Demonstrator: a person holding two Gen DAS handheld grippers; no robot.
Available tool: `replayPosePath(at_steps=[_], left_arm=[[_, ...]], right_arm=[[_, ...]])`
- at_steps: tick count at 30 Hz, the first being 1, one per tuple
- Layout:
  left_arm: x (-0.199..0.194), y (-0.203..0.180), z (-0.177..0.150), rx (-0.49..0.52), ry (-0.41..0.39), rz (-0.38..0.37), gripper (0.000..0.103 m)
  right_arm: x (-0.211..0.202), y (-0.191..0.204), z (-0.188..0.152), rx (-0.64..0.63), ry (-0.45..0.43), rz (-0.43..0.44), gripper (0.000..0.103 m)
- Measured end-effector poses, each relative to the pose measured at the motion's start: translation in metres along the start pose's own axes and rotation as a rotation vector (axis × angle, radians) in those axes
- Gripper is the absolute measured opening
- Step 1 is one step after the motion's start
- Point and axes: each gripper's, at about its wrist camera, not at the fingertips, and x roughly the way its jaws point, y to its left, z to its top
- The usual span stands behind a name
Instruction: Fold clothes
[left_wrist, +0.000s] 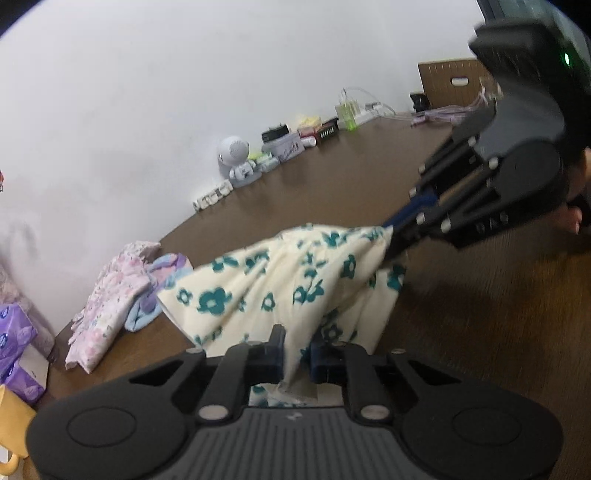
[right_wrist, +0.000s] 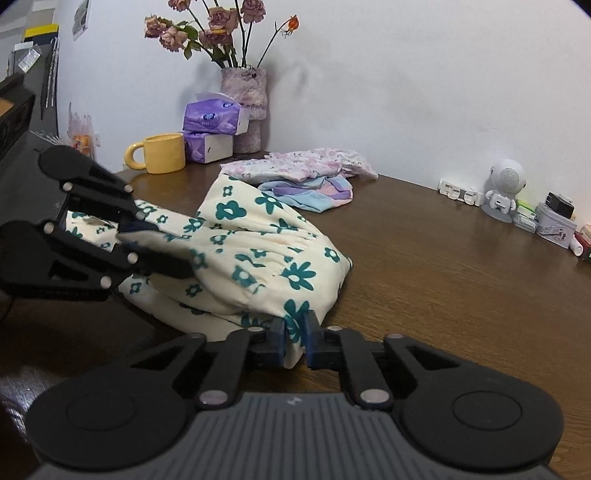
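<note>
Behind the brown counter (right_wrist: 443, 258) is a white wall, with a vase and tissue packs in the corner. On the counter lies the cream garment with teal flowers (right_wrist: 240, 251), partly lifted and bunched. The left claw (left_wrist: 297, 360) pinches one edge of it, and the right claw (right_wrist: 295, 341) pinches another edge. For a good fold, I think both claws should keep the cloth tight and lay the edges evenly, away from the pink clothes (right_wrist: 306, 166) behind.

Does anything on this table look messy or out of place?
Mostly the roses in the vase: they look dried and drooping. Two other garments lie in a loose, unfolded heap near the wall. Nothing is spilled or broken.
</note>
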Motion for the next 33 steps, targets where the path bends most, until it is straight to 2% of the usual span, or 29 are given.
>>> replayPosePath(at_steps=[4,7,9,12,15,17,21,27,29,31,33], left_arm=[[0.002,-0.002,-0.004,-0.006,0.002,0.013,0.012],[0.003,-0.003,-0.008,-0.01,0.003,0.023,0.012],[0.004,-0.004,-0.01,-0.013,0.003,0.029,0.014],[0.005,-0.001,-0.011,-0.029,0.0,0.022,0.015],[0.005,-0.002,-0.011,-0.035,0.0,0.021,0.015],[0.005,-0.001,-0.011,-0.044,-0.001,0.019,0.016],[0.006,0.002,-0.013,-0.066,-0.006,0.007,0.016],[0.007,0.009,-0.016,-0.099,-0.014,-0.016,0.016],[0.007,0.009,-0.016,-0.106,-0.016,-0.017,0.016],[0.007,0.008,-0.016,-0.109,-0.017,-0.016,0.016],[0.007,0.008,-0.016,-0.113,-0.019,-0.018,0.016]], right_arm=[[0.003,0.005,-0.002,-0.022,0.02,-0.021,0.009],[-0.002,0.005,-0.002,-0.02,0.03,-0.027,0.013],[-0.012,0.0,0.001,0.023,0.009,0.014,0.021],[-0.027,-0.011,0.008,0.116,-0.055,0.089,0.025],[-0.026,-0.019,0.018,0.185,-0.109,0.109,0.025],[-0.011,-0.021,0.024,0.194,-0.098,0.075,0.022],[0.024,-0.019,0.021,0.197,-0.029,0.074,0.016],[0.03,-0.018,0.017,0.209,-0.016,0.07,0.016],[0.026,-0.025,0.022,0.258,-0.041,0.081,0.016],[0.028,-0.033,0.028,0.296,-0.058,0.056,0.016],[0.04,-0.039,0.031,0.324,-0.039,0.042,0.016]])
